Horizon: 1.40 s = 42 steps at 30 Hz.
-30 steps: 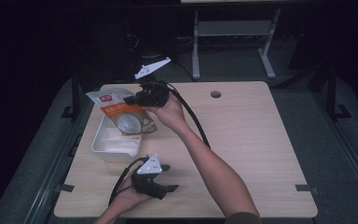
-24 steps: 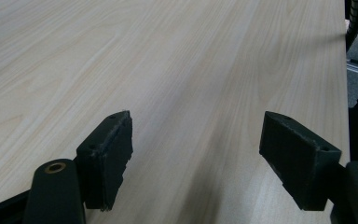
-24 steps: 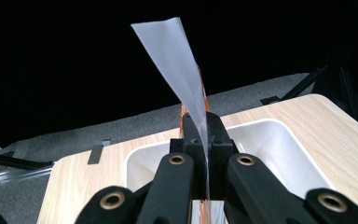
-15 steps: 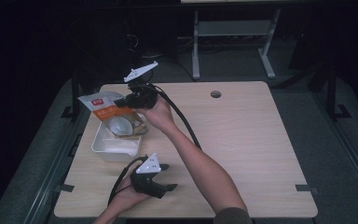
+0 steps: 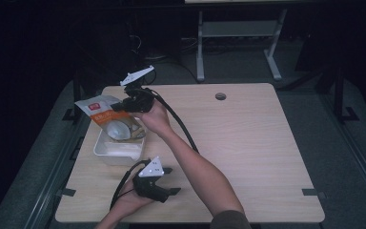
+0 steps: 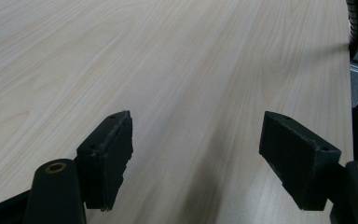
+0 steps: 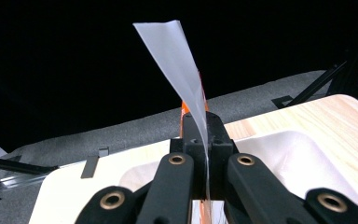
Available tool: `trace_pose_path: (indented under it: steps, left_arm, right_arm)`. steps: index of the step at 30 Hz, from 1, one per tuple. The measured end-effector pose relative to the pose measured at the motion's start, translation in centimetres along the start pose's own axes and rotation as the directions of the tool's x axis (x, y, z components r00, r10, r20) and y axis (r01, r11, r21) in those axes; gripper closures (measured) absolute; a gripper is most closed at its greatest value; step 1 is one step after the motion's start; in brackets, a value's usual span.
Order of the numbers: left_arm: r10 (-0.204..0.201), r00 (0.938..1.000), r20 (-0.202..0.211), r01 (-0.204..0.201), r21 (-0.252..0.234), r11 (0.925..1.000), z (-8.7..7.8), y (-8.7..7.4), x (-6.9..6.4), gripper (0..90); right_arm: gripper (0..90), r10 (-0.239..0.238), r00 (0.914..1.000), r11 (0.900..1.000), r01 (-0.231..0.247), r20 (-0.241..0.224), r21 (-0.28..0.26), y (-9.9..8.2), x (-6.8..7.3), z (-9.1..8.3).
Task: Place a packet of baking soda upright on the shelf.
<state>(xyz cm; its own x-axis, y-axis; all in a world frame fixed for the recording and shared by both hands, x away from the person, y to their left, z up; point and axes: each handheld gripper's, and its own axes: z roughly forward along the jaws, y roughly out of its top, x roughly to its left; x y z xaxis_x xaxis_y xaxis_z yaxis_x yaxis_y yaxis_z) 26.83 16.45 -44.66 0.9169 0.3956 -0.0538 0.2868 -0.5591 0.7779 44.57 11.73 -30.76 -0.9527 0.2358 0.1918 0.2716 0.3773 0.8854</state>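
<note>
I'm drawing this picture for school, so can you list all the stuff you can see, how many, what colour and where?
Snack bag: one, orange and white with a clear window, held up above the tray.
Tray: one, white, on the table's left side under the bag.
Table: one, light wood, with a small round hole near the far edge.
Metal frame: one, grey, on the dark floor behind the table.
Right claw: one, black, shut on the bag's edge, a grey three-cornered plate on top.
Left claw: one, black, jaws wide apart with nothing between them, low over the table near the front edge.
Arms: two, coming in from the near edge, each hand holding a claw.
</note>
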Motion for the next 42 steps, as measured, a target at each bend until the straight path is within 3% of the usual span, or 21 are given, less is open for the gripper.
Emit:
trace_pose_path:
  steps: [12,21,25,29,30,31,33,34,38,42]
  left_arm:
    - [-0.008,1.0000,-0.001,0.008,-0.003,1.0000,-0.1,-0.1,0.2,25.2]
    - [-0.003,1.0000,-0.002,0.003,-0.001,1.0000,-0.1,-0.1,0.2,25.2]
    - [-0.003,1.0000,-0.001,0.003,0.001,1.0000,0.0,-0.1,0.2,25.2]
    - [-0.004,1.0000,-0.001,0.004,-0.002,1.0000,0.0,-0.1,0.1,25.2]
    - [-0.003,1.0000,-0.001,0.003,-0.002,1.0000,0.0,-0.1,0.1,25.2]
    - [-0.002,1.0000,0.000,0.002,0.001,1.0000,0.0,-0.1,0.1,25.2]
    - [0.004,1.0000,0.001,-0.004,0.003,1.0000,0.0,0.0,0.1,25.2]
    - [0.004,1.0000,0.001,-0.004,0.003,1.0000,0.0,0.0,0.1,25.2]
    - [0.001,1.0000,-0.001,-0.001,0.001,1.0000,0.0,0.0,0.1,25.2]
    - [-0.004,1.0000,0.000,0.004,0.001,1.0000,0.0,0.0,0.1,25.2]
  right_arm:
    - [89.7,0.040,0.9988,0.9989,-0.040,-0.030,-0.023,-1.4,-1.1,2.4]
    - [89.5,0.081,0.9957,0.9944,-0.084,-0.046,-0.065,-3.0,-1.9,2.9]
    - [89.0,0.073,0.9968,0.9961,-0.074,-0.032,-0.048,-3.4,-1.8,2.9]
    - [85.4,0.045,0.9990,0.9990,-0.045,-0.006,-0.006,-3.5,-1.4,3.1]
    - [81.0,0.036,0.9993,0.9985,-0.037,0.008,0.040,-3.6,-1.4,3.1]
    - [81.0,0.036,0.9993,0.9985,-0.037,0.008,0.040,-3.6,-1.4,3.1]
    - [79.2,0.023,0.9995,0.9957,-0.025,0.021,0.089,-4.0,-1.5,3.2]
    - [76.5,0.030,0.9994,0.9896,-0.032,0.015,0.140,-4.6,-1.7,3.4]
    - [79.5,0.022,0.9995,0.9787,-0.026,0.021,0.203,-6.0,-1.9,3.7]
    - [84.3,0.023,0.9994,0.9757,-0.028,0.027,0.217,-6.8,-2.1,3.7]
